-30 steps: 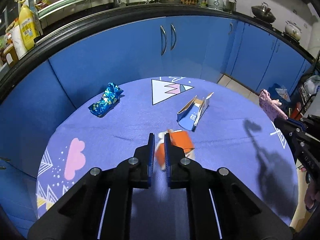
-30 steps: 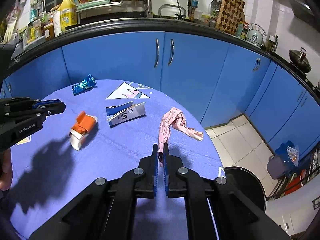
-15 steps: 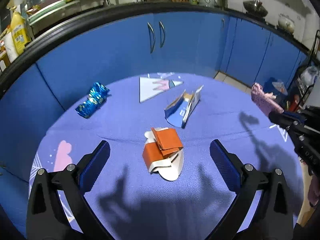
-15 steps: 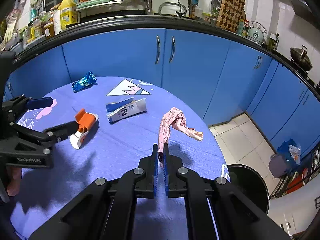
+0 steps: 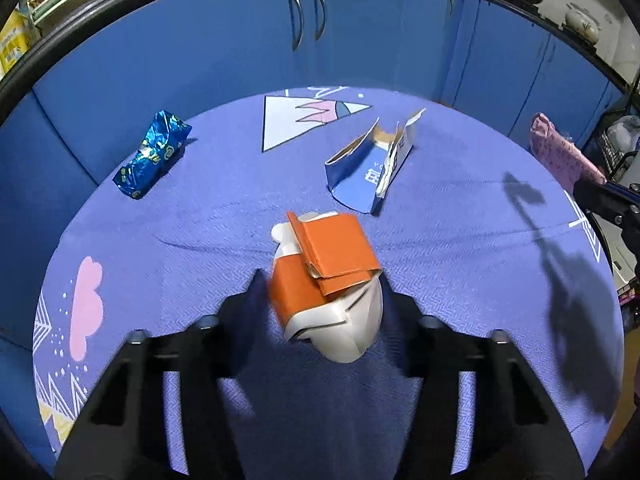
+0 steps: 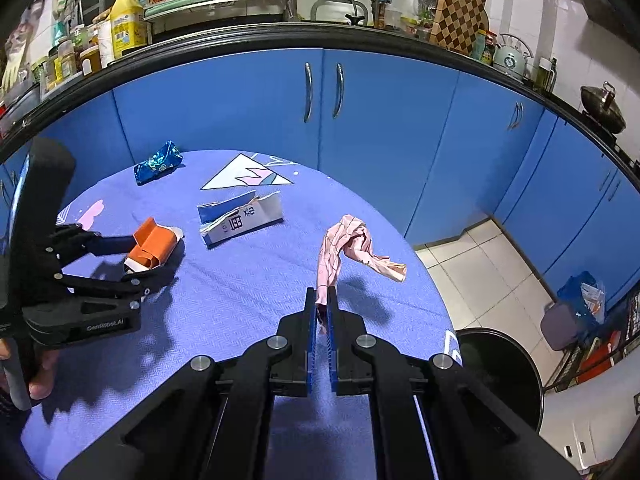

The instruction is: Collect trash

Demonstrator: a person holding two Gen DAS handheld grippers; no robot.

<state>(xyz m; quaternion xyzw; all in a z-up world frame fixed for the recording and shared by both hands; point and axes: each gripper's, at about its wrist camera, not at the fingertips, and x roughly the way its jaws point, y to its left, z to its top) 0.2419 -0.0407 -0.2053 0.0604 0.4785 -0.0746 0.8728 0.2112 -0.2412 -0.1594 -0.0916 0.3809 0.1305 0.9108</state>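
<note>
Orange-and-white carton (image 5: pixel 326 280) between the open left claw (image 5: pixel 324 300) — torn blue carton (image 5: pixel 370 172) gapes beyond.

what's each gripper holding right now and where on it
The right gripper pinches the pink wrapper by its lower end. The left gripper holds nothing; it is open around the orange-and-white carton.

Blue cabinet doors (image 6: pixel 320 92) run beneath a dark worktop holding a yellow bottle (image 6: pixel 126 26), a checkered board (image 6: pixel 458 10) and a pale green kettle (image 6: pixel 510 60), above a tiled floor (image 6: pixel 492 268).
</note>
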